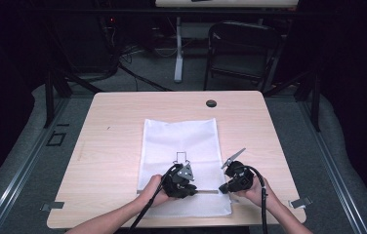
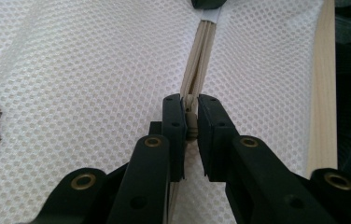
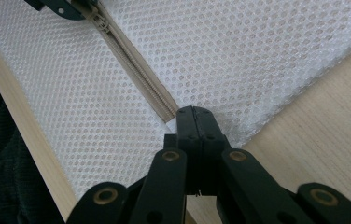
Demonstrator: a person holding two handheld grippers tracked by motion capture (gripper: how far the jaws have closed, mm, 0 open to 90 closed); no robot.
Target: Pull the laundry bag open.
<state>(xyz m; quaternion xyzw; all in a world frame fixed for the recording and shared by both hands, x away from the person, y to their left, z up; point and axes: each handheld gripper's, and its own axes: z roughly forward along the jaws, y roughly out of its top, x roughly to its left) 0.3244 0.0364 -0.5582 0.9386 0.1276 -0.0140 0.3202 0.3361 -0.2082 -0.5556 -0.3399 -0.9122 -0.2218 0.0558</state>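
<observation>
Pale wood tabletop [image 1: 113, 126] spreads out under my hands, with a dark floor and a folding chair [image 1: 242, 48] beyond its far edge. On it lies a white mesh bag [image 1: 181, 141], flat, its near end closest to me and a small dark outline printed just ahead of my left gripper [image 1: 184, 183]. A beige zipper [image 3: 136, 60] runs across the bag's near end, from one of my tools to the other.

My left gripper sits over the middle of that zipper line, and its jaws are pinched on the beige zipper pull [image 2: 191, 122], which stands upright between the pads. Ahead of those jaws the zipper tape runs straight away to my right gripper [image 1: 227, 186].

My right gripper is at the bag's right edge, jaws pressed fully together on the white tab at the zipper's end. Bare wood lies just to its right.
</observation>
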